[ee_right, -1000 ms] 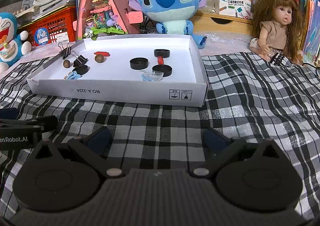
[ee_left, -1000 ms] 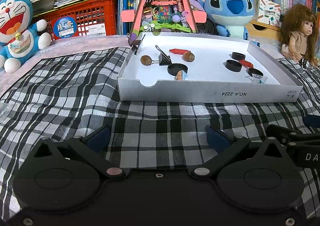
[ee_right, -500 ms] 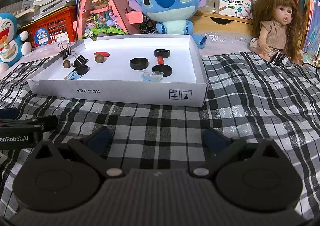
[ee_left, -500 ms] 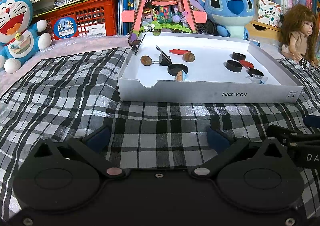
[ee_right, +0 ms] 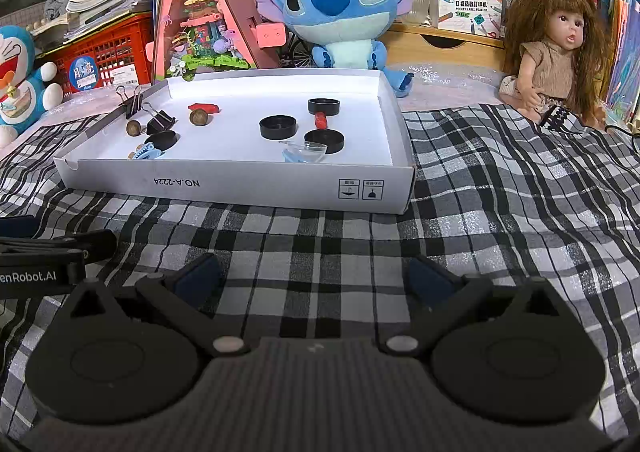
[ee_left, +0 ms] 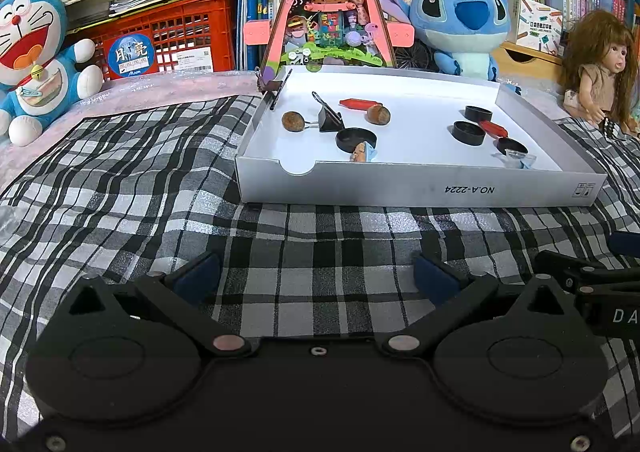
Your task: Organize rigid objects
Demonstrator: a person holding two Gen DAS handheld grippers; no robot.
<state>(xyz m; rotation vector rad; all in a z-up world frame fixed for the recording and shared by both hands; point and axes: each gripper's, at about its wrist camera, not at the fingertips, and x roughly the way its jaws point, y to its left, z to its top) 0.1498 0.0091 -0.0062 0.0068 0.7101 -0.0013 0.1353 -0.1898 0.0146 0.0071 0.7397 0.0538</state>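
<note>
White tray (ee_left: 400, 188) w/ 4 black caps (ee_right: 278, 127), 2 walnuts (ee_left: 293, 120), 2 red pcs (ee_left: 358, 103), both claws (ee_left: 316, 278) (ee_right: 312, 278) spread, empty.

Cloth (ee_left: 120, 188): black, white and grey plaid. Shallow box (ee_left: 400, 188): white, black lettering. Ahead of the fingers, inside it: black round caps (ee_right: 278, 127), red pieces (ee_left: 358, 103), brown nuts (ee_left: 378, 114), black binder clip (ee_left: 329, 119). Beyond: blue Stitch plush (ee_right: 344, 12), red crate (ee_left: 168, 32), brown-haired doll (ee_right: 552, 48).

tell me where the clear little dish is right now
The clear dish sits inside the white box, near its front wall toward the right end, just in front of a black cap; the left wrist view shows it too.
</note>
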